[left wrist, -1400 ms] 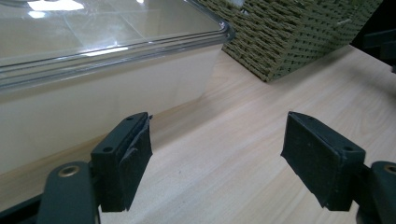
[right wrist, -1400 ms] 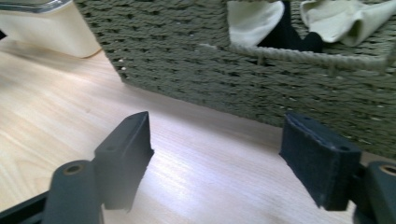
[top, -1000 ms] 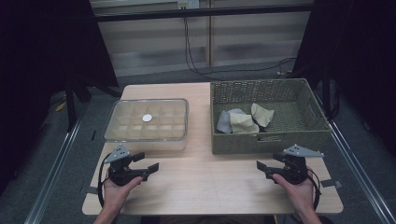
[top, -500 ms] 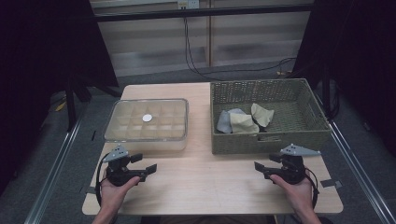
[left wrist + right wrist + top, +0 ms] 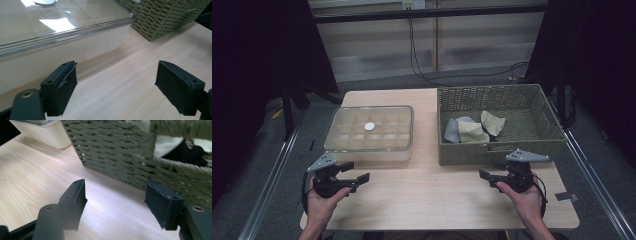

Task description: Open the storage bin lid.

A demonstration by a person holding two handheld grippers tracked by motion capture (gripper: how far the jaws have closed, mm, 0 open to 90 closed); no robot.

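Folded cloth pieces, grey and beige (image 5: pixel 472 130), lying in left part of olive woven rectangular basket (image 5: pixel 544 142), far right of pale wooden table (image 5: pixel 422 195). Right gripper (image 5: pixel 488 176) shifted slightly leftward since a second ago, jaws spread, nothing held, just in front of basket wall; approach judged barely begun. Left gripper (image 5: pixel 359 176) nearly unmoved, jaws likewise released. Clear lidded compartment box (image 5: pixel 339 145) beside it, white round knob (image 5: pixel 370 126) on lid; contents cannot be told.

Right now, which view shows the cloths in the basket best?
The high view: the folded cloths lie in full sight inside the wicker basket. The right gripper view catches pale and dark scraps over the rim; the left gripper view shows the basket's outer wall.
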